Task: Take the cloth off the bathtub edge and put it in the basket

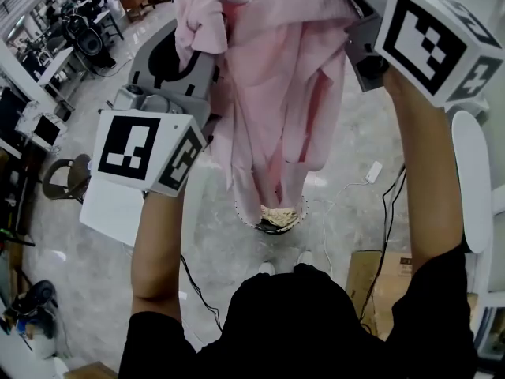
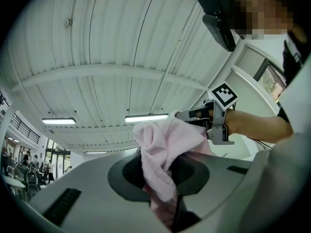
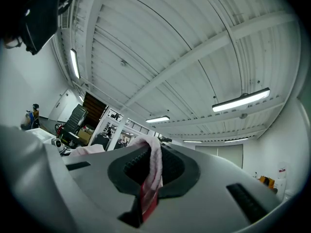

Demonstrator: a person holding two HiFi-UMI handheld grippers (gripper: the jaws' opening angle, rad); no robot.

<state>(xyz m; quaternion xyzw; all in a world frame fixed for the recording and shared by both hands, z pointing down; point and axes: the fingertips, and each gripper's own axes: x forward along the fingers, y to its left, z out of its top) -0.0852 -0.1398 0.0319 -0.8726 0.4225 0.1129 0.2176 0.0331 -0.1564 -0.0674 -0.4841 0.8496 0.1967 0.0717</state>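
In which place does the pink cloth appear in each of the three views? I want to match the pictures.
Head view: the pink cloth hangs at top centre, between the left gripper and the right gripper; the basket shows below it.
Left gripper view: lower centre, bunched in that gripper's jaws.
Right gripper view: lower centre-left, a thin fold pinched in its jaws.
Shared landmark: the right gripper, also right of centre in the left gripper view.

The left hand-held gripper (image 2: 161, 184) pinches the pink cloth (image 2: 164, 143) — bunched above its jaws, far end in the right hand-held gripper (image 2: 187, 114).
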